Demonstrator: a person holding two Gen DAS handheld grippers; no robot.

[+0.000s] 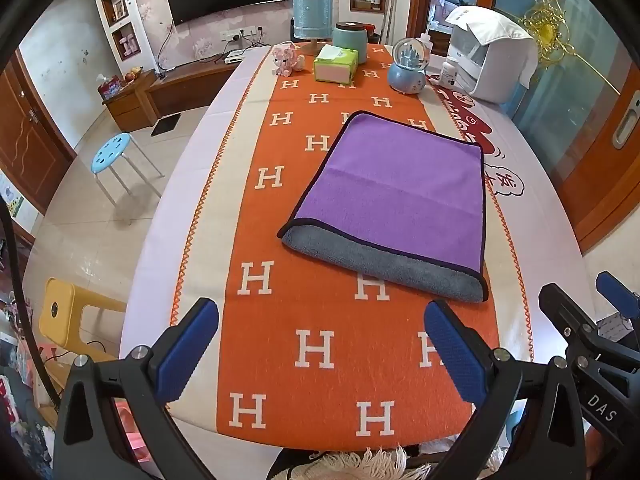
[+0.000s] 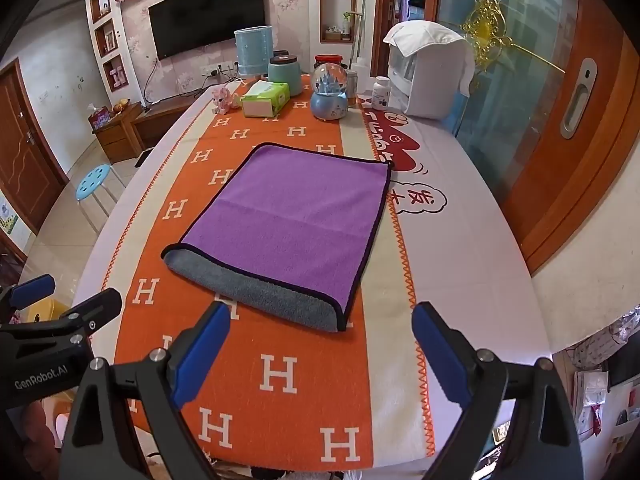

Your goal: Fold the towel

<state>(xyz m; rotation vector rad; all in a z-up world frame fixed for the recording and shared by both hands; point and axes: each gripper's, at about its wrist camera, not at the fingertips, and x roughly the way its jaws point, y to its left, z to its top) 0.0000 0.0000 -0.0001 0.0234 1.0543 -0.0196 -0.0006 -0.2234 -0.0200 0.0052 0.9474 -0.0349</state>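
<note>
Towel (image 1: pixel 394 184) lies flat on the orange H-pattern runner (image 1: pixel 320 352) on the bench (image 2: pixel 480 240), folded over: purple face up, grey underside showing as a strip along the near edge, black piping round the border. A faint crease line runs across the purple face about mid-way. Left tongs (image 1: pixel 322 344) spread wide, blue pads (image 1: pixel 188 348) holding nothing, hovering over the runner short of the towel; towel sits ahead and to the right of their centre line, its near right corner just ahead of the right pad, not touching. Right tongs (image 2: pixel 322 350) also spread wide and empty, above the near end of the runner; towel lies ahead and slightly left, near grey edge just beyond the left pad tip, apart from it. Each wrist view catches the other tongs at its edge: the right ones at the right side of the left view, the left ones at the left side of the right view, so both sit side by side on the near side of the towel. Far end of the bench: tissue box (image 1: pixel 335 65), snow globe (image 1: pixel 408 66), teal jar (image 1: pixel 350 42), blue lamp (image 1: pixel 313 14), small pink toy (image 1: pixel 286 60), pill bottle (image 1: pixel 449 72), white appliance (image 1: pixel 494 56) with cloth draped on top. All well apart from the towel.
</note>
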